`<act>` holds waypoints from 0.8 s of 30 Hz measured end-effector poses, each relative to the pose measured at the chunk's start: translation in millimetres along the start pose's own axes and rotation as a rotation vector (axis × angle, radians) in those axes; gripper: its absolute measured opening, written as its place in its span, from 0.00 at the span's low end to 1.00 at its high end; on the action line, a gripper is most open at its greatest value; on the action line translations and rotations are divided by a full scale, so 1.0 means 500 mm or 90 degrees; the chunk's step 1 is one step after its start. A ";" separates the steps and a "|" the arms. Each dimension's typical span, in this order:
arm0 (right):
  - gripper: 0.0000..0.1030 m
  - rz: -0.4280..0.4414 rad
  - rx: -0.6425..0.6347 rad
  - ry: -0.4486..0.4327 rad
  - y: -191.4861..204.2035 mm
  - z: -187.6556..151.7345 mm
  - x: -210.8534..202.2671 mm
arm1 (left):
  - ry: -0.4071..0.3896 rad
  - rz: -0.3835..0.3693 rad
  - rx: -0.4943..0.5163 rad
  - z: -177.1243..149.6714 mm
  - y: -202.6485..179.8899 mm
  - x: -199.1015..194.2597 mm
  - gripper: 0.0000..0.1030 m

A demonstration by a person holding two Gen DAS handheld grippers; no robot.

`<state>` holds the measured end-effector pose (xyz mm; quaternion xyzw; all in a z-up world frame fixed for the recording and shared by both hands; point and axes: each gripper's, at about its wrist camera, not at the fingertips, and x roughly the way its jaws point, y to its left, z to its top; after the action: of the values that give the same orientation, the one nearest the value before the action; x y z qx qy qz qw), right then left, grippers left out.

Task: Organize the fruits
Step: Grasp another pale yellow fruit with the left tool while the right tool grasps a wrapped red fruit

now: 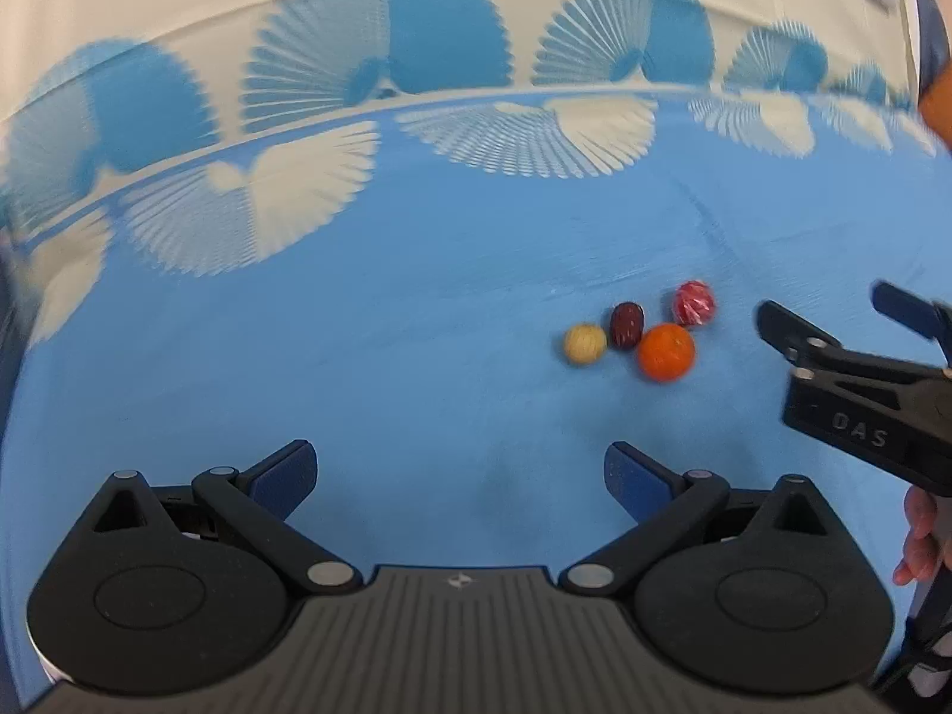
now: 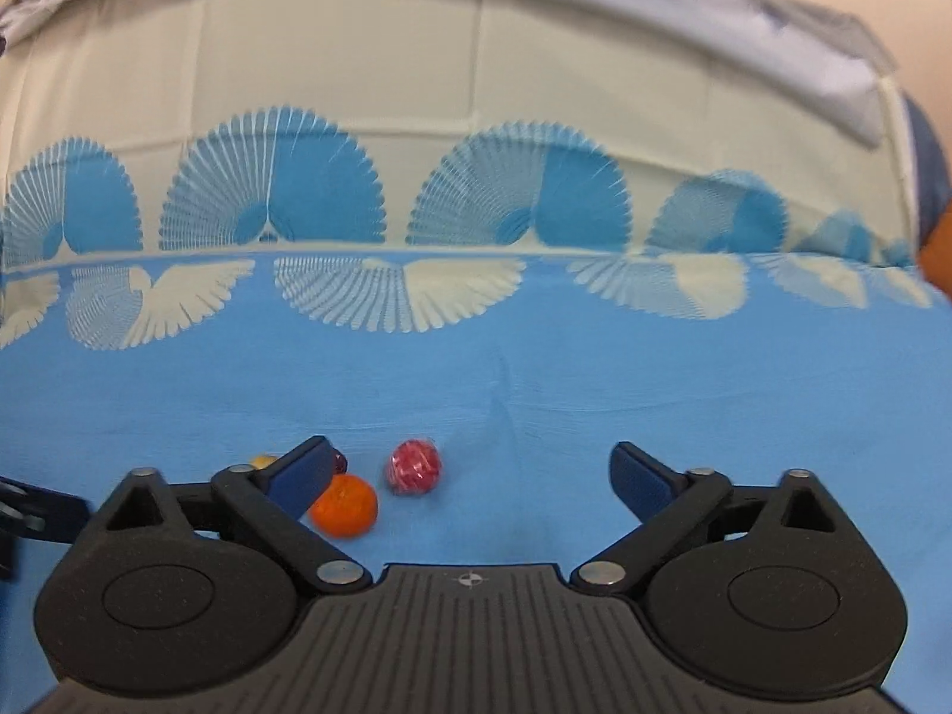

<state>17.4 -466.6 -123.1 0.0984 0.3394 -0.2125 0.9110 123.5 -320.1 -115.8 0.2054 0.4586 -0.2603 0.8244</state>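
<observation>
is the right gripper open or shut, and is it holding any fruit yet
Open and empty. In its own wrist view the right gripper has its blue pads wide apart, with the orange and the red fruit lying loose on the blue cloth.

Left tool (image 1: 461,470) and right tool (image 2: 470,470) both gape wide, holding nothing.

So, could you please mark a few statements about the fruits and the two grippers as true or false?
1. Four fruits lie close together on the blue cloth. True.
2. The left gripper holds the orange. False: it is open and holds nothing.
3. The pale round fruit lies beside the dark red fruit. True.
4. The right gripper is shut on the red fruit. False: it is open, and the fruit lies on the cloth.
5. The fruits sit in a bowl. False: they lie on the cloth.
</observation>
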 end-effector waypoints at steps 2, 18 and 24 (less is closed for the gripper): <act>0.91 0.012 -0.009 0.013 0.006 0.002 0.051 | 0.009 -0.002 0.021 0.023 -0.015 0.051 1.00; 0.31 0.096 -0.012 0.090 0.011 -0.013 0.191 | 0.003 -0.089 0.164 0.077 -0.075 0.210 0.70; 0.31 0.076 -0.007 0.052 -0.003 -0.011 0.160 | -0.005 -0.140 0.208 0.089 -0.083 0.187 0.26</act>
<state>68.0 -492.0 -180.1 0.1221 0.3707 -0.1516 0.9081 168.2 -400.6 -178.8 0.2841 0.4265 -0.4205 0.7487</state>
